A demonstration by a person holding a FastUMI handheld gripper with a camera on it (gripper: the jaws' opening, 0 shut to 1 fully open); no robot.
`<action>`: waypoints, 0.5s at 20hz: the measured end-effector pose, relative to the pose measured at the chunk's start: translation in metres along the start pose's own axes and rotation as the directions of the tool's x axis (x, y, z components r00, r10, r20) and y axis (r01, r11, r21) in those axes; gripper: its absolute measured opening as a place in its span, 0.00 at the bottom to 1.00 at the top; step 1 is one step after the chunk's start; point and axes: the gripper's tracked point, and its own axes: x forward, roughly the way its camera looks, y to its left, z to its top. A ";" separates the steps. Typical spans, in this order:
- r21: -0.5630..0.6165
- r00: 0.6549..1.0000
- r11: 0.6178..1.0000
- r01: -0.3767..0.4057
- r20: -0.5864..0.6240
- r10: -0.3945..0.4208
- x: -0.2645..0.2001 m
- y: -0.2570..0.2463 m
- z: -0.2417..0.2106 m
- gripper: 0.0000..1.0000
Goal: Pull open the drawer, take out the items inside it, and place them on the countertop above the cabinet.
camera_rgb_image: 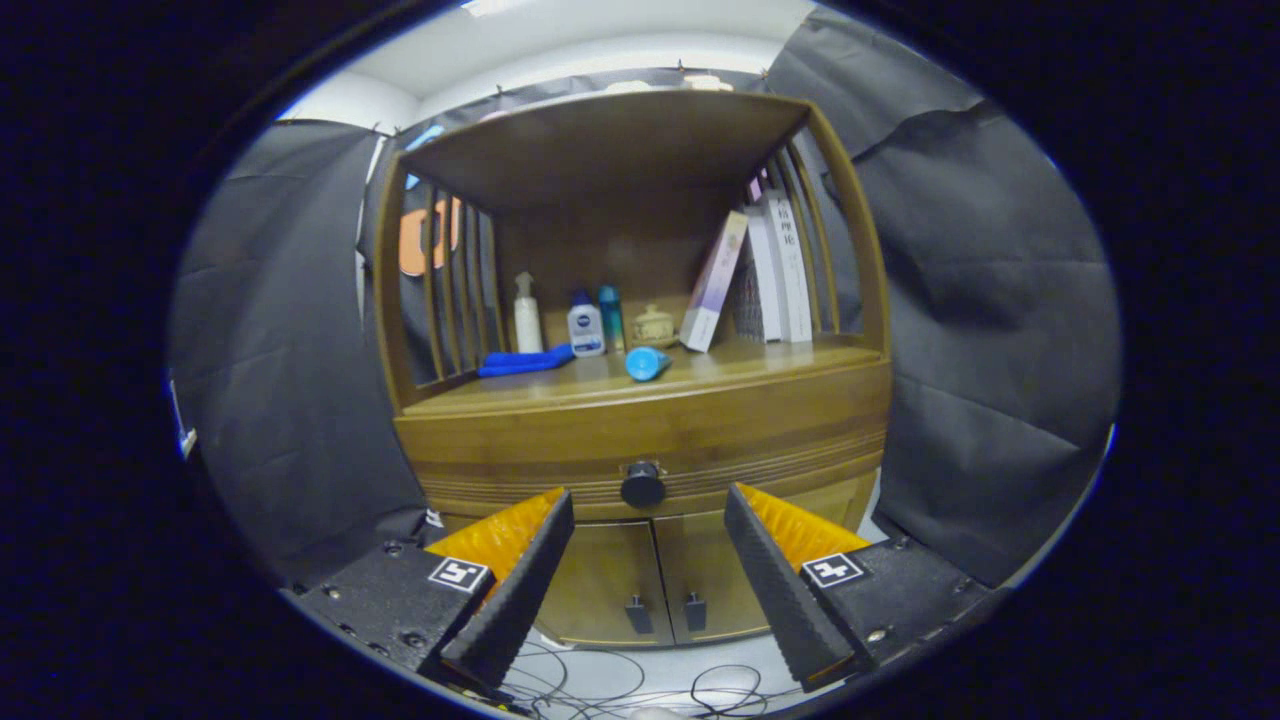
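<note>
A wooden cabinet stands ahead with its drawer (640, 455) closed flush under the countertop (560, 388). The drawer's round dark knob (642, 485) sits just beyond my gripper (648, 497), in line with the gap between the two fingertips. The gripper is open, its fingers spread wide with nothing between them. The drawer's contents are hidden.
On the countertop stand a white spray bottle (526, 315), a white and blue bottle (585, 325), a teal bottle (611, 318), a small jar (653, 326), leaning books (770, 265), a blue cloth (525, 362) and a lying blue cup (646, 363). Two lower doors (655, 580) are closed. Cables (620, 680) lie on the floor.
</note>
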 end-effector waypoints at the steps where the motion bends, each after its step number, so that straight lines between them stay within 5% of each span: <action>1: -0.012 1.000 1.000 -0.004 0.015 0.005 -0.015 0.001 0.008 0.99; 10: -0.032 0.996 0.999 -0.023 0.080 0.025 -0.093 -0.001 0.056 0.99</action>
